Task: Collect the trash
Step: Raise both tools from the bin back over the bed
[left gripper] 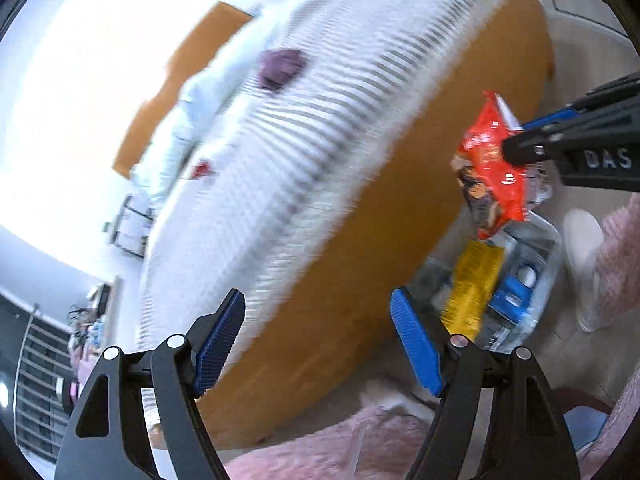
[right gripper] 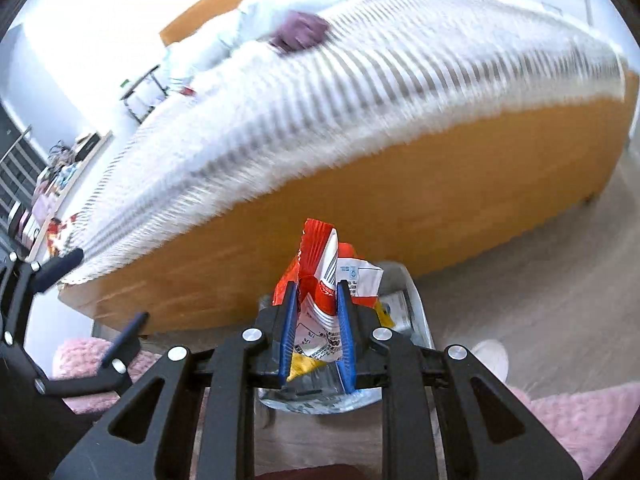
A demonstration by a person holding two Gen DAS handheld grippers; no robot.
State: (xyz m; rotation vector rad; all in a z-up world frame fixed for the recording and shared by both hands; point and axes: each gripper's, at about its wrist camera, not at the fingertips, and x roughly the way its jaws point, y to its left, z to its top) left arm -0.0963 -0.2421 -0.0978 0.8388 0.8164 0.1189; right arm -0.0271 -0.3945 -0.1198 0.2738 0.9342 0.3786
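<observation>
The right gripper (right gripper: 316,332) pinches a crumpled red snack wrapper (right gripper: 320,264) between its blue pads (right gripper: 346,332); the wrapper stands up out of the narrow gap. The left gripper (left gripper: 320,340) is spread wide and has nothing between its fingers.

Just under the held wrapper a clear plastic bag (left gripper: 536,280) lies on the floor (right gripper: 540,300). In it I see a yellow packet (left gripper: 476,284) and something blue and white that I cannot read. A pink fluffy rug (right gripper: 580,420) is close to the person, on both sides, and a white slipper (left gripper: 582,240) is just beside the bag.

Behind the bag, the orange wooden side of a bed (right gripper: 360,220) closes the way forward. A white blanket with grey stripes (right gripper: 360,100) hangs a little over its edge. Further on the bed lie a purple cloth (right gripper: 300,32), a small red thing (left gripper: 202,168) and a pale blue pillow (left gripper: 188,112). The picture is blurred there.

At the far left a shelf with colourful things (right gripper: 60,168) stands near a bright white wall (left gripper: 100,60).
</observation>
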